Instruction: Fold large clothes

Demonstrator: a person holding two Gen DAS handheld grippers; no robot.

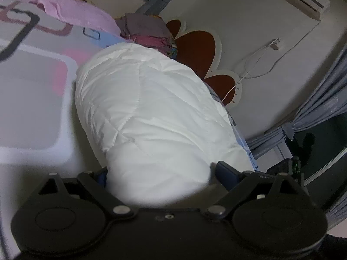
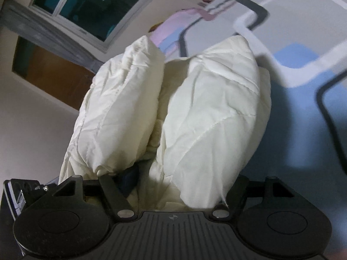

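A thick white quilted comforter (image 1: 151,112) lies folded in a bulky roll on the patterned bed sheet (image 1: 32,91). My left gripper (image 1: 160,173) is shut on one end of the roll, with its blue pads (image 1: 225,171) pressed into the padding on both sides. In the right wrist view the same comforter (image 2: 206,119) bulges in two thick folds. My right gripper (image 2: 180,182) is shut on them, and the fabric hides most of its fingers.
A pink garment (image 1: 71,8) and a stack of folded maroon clothes (image 1: 147,30) lie at the head of the bed. A brown heart-shaped headboard (image 1: 197,49), a cable, grey curtains (image 1: 321,108), a window (image 2: 91,2) and a wooden door (image 2: 56,73) surround the bed.
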